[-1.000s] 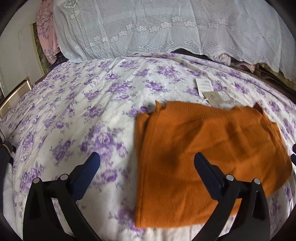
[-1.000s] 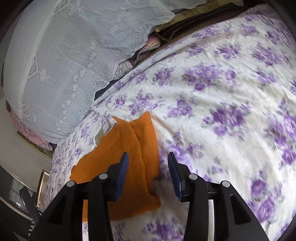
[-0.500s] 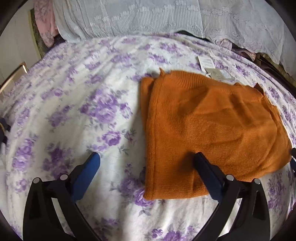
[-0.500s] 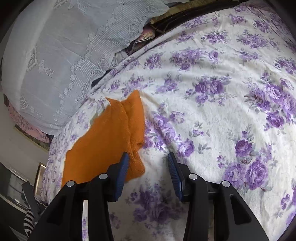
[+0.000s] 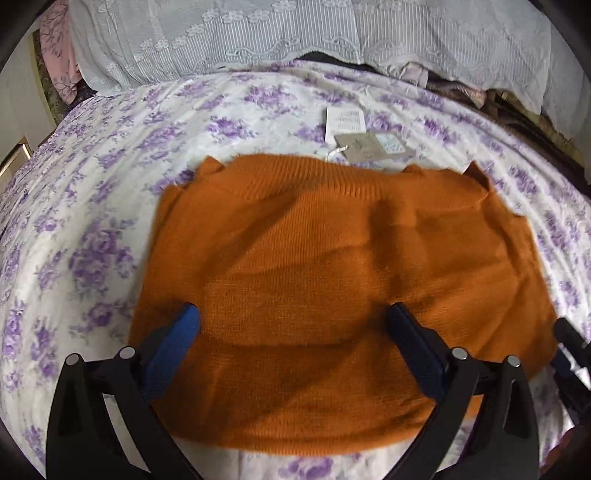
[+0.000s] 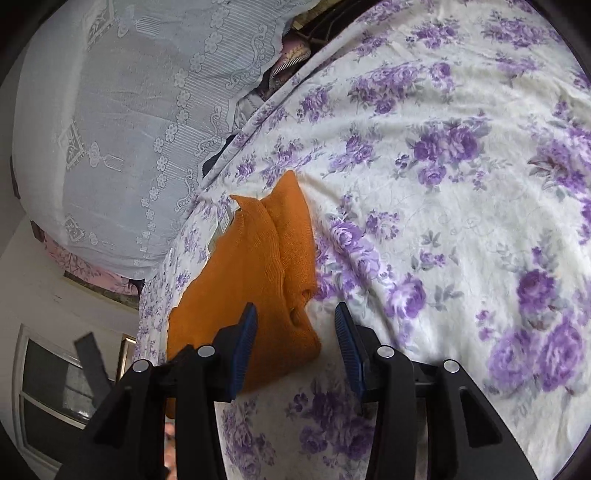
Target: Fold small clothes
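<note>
An orange sweater (image 5: 332, 280) lies folded on a bed. The bed has a white sheet (image 5: 110, 206) with purple flowers on it. The sweater sits flat, with its neck edge on the far side. Two paper tags (image 5: 364, 134) lie on the sheet just past the neck edge, and a thin string runs from them to the sweater.

The left hand-held gripper (image 5: 291, 332) hangs over the near part of the sweater. Its two blue fingers (image 5: 173, 343) are spread wide, one over the sweater's left edge and one further right. Nothing is pinched between them. I cannot tell if the fingertips touch the knit.

The right hand-held gripper (image 6: 295, 347) is at the sweater's near right corner. Its jaws stand about half open. The left finger is over the sweater and the right finger is over the bare sheet. The corner of the sweater lies in the gap, but the pads do not press on it. In the left view, a bit of this gripper shows at the far right edge.

A white lace cloth (image 5: 258, 33) covers a pile at the far side of the bed. Some pink cloth (image 5: 55, 55) shows at the far left.
</note>
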